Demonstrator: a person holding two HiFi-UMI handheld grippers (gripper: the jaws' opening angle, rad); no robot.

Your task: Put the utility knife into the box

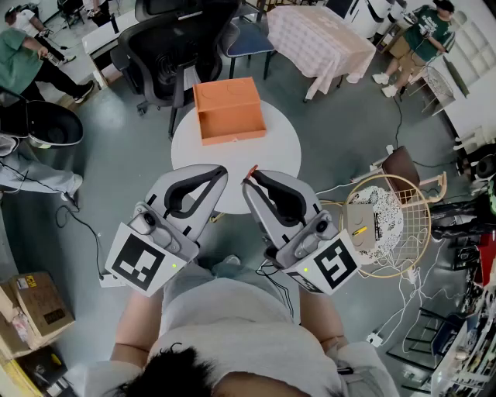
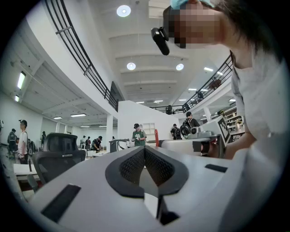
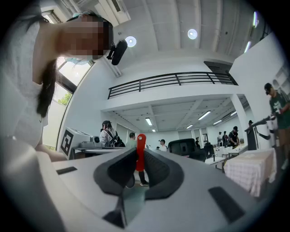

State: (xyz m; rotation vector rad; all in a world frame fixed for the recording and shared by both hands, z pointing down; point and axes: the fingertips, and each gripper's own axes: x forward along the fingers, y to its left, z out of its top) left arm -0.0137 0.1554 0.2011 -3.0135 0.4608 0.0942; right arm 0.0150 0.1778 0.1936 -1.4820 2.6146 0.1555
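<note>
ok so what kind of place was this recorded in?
Probably a big open-plan office or lab hall: a mezzanine railing runs overhead, and black office chairs and a cloth-covered table stand around the small round table on a grey floor.

Grey floor [image 1: 116, 194], black office chair [image 1: 167, 46], round ceiling lights [image 2: 123, 11].

- No words, brands or numbers can be read in any view.
- The left square marker [image 1: 139, 262] sits behind the left gripper [image 1: 219, 174] jaws, and the right square marker [image 1: 335, 264] behind the right gripper [image 1: 249, 182] jaws. Both are only black-and-white patterns.
- The cardboard box [image 1: 39, 306], far left of the jaws, has a label too small to read.
</note>
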